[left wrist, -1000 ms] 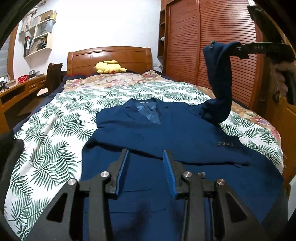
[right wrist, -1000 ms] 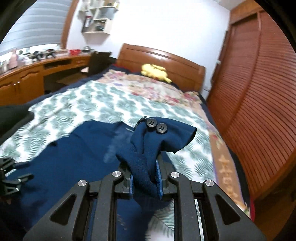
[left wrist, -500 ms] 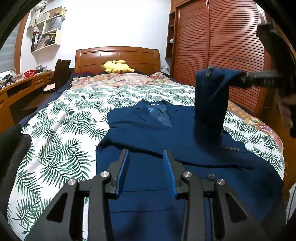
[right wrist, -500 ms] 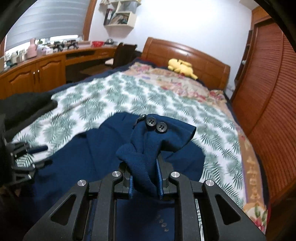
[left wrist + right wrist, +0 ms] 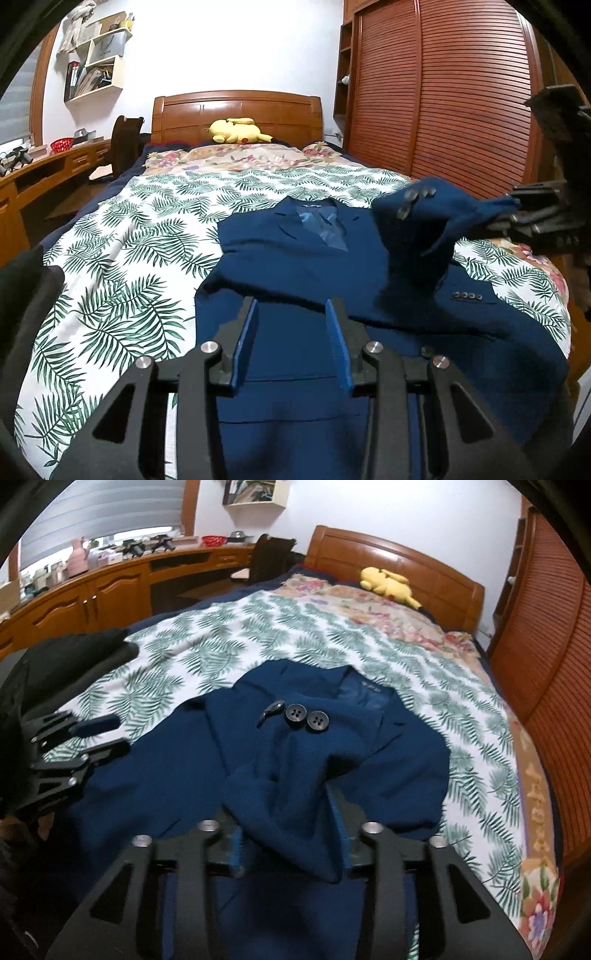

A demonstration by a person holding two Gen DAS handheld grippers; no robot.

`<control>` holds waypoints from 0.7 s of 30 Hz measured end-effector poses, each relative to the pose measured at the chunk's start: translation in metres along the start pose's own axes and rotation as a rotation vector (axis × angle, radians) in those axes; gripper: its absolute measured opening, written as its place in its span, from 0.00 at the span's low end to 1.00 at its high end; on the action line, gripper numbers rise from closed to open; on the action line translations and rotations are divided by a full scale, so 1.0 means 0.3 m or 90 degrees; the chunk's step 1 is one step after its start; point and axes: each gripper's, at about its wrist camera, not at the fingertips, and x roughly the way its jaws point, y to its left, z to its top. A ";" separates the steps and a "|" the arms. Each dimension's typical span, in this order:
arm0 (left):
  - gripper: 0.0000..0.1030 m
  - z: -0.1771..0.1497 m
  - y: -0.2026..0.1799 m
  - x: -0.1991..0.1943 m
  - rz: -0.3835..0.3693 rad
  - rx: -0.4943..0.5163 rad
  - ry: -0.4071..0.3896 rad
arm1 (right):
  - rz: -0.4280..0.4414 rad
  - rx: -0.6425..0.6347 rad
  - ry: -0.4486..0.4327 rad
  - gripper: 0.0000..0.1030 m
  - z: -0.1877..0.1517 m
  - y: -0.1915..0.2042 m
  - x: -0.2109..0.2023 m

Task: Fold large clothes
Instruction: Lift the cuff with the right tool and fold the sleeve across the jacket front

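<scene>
Navy wool suit jacket (image 5: 295, 258) lies face up on the palm-leaf bedspread (image 5: 122, 266), collar toward the wooden headboard (image 5: 236, 110). Its cuffed sleeve end (image 5: 295, 760), bearing two dark buttons (image 5: 306, 718), drapes over the jacket's chest between the right hand-held gripper (image 5: 291, 834), whose jaws have just been opening and no longer pinch the cloth. Nearer the jacket's hem, the left hand-held gripper (image 5: 291, 332) hovers with jaws parted, grasping nothing.

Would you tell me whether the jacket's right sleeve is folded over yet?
Partly: the sleeve drapes across the blazer, its end between the right gripper's just-opened jaws.
</scene>
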 end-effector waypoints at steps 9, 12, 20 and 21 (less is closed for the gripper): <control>0.35 -0.005 0.057 -0.013 0.012 -0.019 -0.001 | 0.019 -0.014 0.005 0.59 -0.013 0.050 0.002; 0.35 -0.006 0.081 -0.019 0.018 -0.028 -0.001 | 0.016 -0.012 0.008 0.59 0.011 0.043 0.021; 0.35 -0.016 0.136 -0.027 0.032 -0.047 0.005 | 0.022 0.022 0.047 0.59 0.049 0.018 0.203; 0.35 -0.017 0.138 -0.028 0.032 -0.048 0.006 | 0.026 0.029 0.060 0.59 0.046 0.018 0.244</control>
